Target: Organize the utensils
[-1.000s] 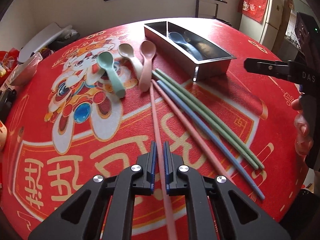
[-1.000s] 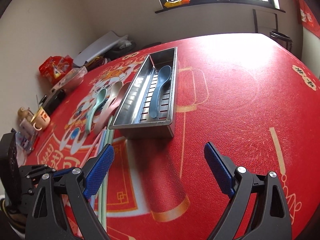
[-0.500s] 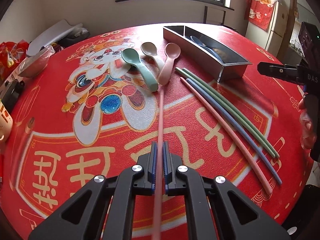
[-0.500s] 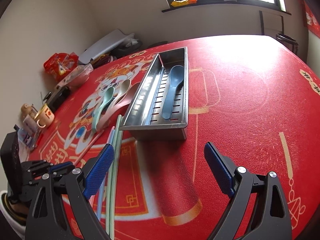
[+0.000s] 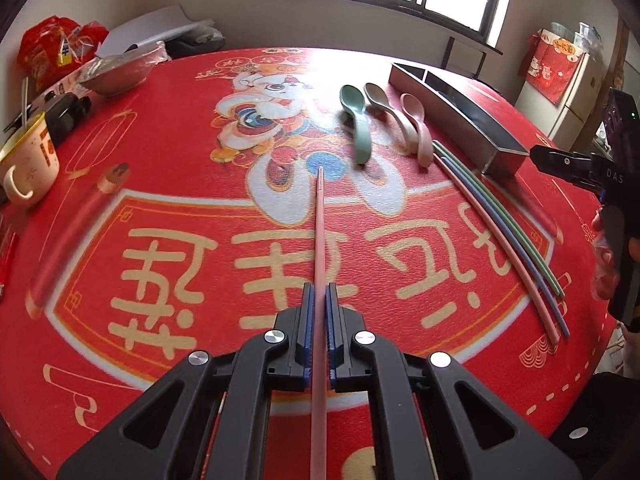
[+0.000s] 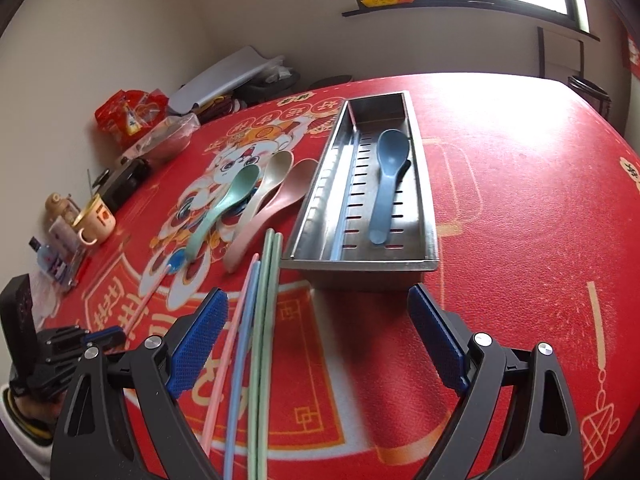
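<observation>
Red patterned tablecloth (image 5: 160, 240), pink chopstick (image 5: 320, 240), blue spoon (image 6: 386, 184), green spoon (image 5: 358, 128).

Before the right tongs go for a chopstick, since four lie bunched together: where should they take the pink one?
Take the pink chopstick around mid-length, coming straight down from above with the right tongs across its line. It lies flat at the outer left of the bundle, beside the blue chopstick, so one pad has free cloth there.

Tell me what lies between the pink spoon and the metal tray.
Only bare red mat; the right wrist view shows nothing between pink spoon and metal tray.
</observation>
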Tool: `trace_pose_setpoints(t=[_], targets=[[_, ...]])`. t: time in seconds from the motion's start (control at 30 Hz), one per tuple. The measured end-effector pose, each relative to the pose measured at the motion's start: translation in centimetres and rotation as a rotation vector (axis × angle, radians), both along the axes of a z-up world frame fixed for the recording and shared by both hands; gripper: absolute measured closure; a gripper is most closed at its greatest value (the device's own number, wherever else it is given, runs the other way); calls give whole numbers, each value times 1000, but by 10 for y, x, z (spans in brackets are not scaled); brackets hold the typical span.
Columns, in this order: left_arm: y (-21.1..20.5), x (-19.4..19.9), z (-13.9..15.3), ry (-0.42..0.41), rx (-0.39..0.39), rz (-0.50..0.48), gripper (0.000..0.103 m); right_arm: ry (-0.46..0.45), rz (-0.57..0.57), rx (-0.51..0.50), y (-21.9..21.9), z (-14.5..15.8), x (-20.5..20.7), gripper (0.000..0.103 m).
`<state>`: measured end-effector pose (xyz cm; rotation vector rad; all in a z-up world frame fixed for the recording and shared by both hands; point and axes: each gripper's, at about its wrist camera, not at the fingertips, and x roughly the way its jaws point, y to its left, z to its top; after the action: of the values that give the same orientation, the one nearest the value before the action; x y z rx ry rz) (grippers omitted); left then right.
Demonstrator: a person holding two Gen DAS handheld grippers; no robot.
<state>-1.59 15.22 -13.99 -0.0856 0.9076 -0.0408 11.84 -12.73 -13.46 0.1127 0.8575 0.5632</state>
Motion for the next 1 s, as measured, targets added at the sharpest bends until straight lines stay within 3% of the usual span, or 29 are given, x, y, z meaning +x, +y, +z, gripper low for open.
trace_pose_setpoints(t=[0.13, 0.27, 0.33, 0.4, 0.53, 0.67, 0.83, 1.0], targets=[[18, 11, -1, -3, -42, 51, 97, 0, 63, -12, 28, 6, 3, 15], [22, 34, 0, 14, -50, 33, 97, -10, 135, -50, 60, 16, 13, 18], [24, 47, 1, 23, -40, 29, 97, 13, 157, -79, 76, 18, 24, 37], [25, 59, 1, 23, -32, 29, 97, 65, 155, -76, 87, 18, 39, 38], [32, 77, -1, 1, -56, 56, 97, 185, 85, -81, 99, 12, 70, 68], [34, 80, -2, -23, -69, 63, 97, 295, 18, -81, 101, 2, 93, 81], [42, 77, -3, -31, -128, 67, 97, 354, -25, -134, 110, -9, 104, 82], [36, 77, -2, -32, -88, 67, 97, 384, -60, -163, 117, -17, 112, 81]])
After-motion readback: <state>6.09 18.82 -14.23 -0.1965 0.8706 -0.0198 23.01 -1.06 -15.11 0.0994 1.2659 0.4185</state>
